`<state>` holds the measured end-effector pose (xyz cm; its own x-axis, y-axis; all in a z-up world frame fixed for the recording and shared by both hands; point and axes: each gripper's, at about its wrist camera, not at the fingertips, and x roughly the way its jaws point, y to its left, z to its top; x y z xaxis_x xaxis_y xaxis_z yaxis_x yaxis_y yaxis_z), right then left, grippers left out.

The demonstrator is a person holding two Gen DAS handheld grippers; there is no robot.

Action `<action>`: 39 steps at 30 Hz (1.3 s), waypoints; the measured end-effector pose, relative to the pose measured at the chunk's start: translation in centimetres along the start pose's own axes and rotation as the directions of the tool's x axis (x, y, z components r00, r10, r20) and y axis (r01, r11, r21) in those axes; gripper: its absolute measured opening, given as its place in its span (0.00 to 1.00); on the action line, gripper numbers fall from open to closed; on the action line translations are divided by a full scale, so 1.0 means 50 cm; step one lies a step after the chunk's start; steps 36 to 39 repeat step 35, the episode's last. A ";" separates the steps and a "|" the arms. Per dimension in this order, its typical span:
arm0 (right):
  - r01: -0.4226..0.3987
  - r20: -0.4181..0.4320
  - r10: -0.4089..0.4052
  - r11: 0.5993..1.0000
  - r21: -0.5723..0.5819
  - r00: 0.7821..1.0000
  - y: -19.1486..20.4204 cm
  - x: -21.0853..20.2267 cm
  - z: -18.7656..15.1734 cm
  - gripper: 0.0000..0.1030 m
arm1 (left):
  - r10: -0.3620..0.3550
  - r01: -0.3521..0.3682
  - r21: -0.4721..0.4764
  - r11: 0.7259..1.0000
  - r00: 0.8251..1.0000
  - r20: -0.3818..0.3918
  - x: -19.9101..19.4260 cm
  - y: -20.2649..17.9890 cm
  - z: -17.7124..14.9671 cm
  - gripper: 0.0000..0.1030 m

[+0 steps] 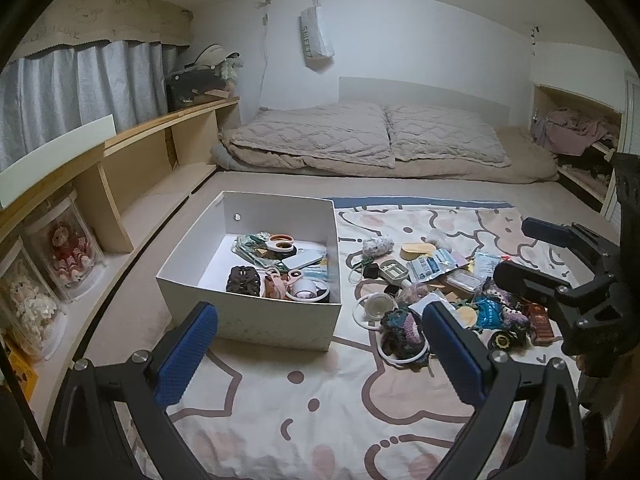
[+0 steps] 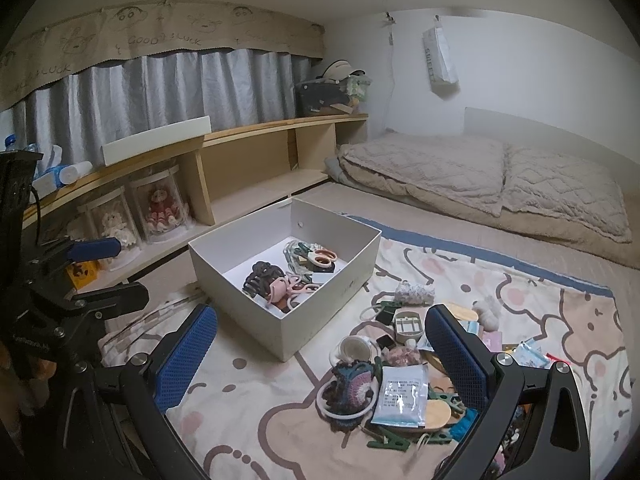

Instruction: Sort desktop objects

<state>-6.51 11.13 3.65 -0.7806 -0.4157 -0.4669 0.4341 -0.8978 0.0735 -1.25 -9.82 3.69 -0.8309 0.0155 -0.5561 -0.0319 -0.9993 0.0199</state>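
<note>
A white open box (image 1: 248,312) (image 2: 320,320) sits on a patterned blanket (image 1: 304,408) and holds scissors (image 1: 280,243), a dark hair claw (image 1: 243,280) and other small items. A pile of loose small objects (image 1: 440,280) (image 2: 400,380) lies on the blanket right of the box: packets, clips, a crochet piece (image 2: 356,384), a white ring. My left gripper (image 1: 320,356) is open and empty, in front of the box. My right gripper (image 2: 320,360) is open and empty, above the pile's near side; it also shows in the left wrist view (image 1: 524,252).
A wooden shelf (image 2: 248,168) with dolls in clear cases (image 2: 160,208) runs along the left wall under grey curtains. Bedding (image 1: 360,140) lies at the back. A cubby with clothes (image 1: 576,132) is at the right.
</note>
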 end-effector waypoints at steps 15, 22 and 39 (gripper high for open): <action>0.000 -0.001 0.000 1.000 -0.005 1.000 0.001 -0.002 -0.002 1.00 | 0.007 -0.007 0.006 1.000 1.000 0.009 -0.003 -0.002 0.002 1.00; -0.002 -0.001 0.002 1.000 -0.006 1.000 0.002 -0.005 -0.003 1.00 | 0.006 -0.006 0.007 1.000 1.000 0.005 -0.003 -0.003 0.001 1.00; -0.002 0.000 0.002 1.000 -0.007 1.000 0.005 -0.006 -0.003 1.00 | 0.003 -0.003 0.009 1.000 1.000 0.005 -0.004 -0.003 -0.009 1.00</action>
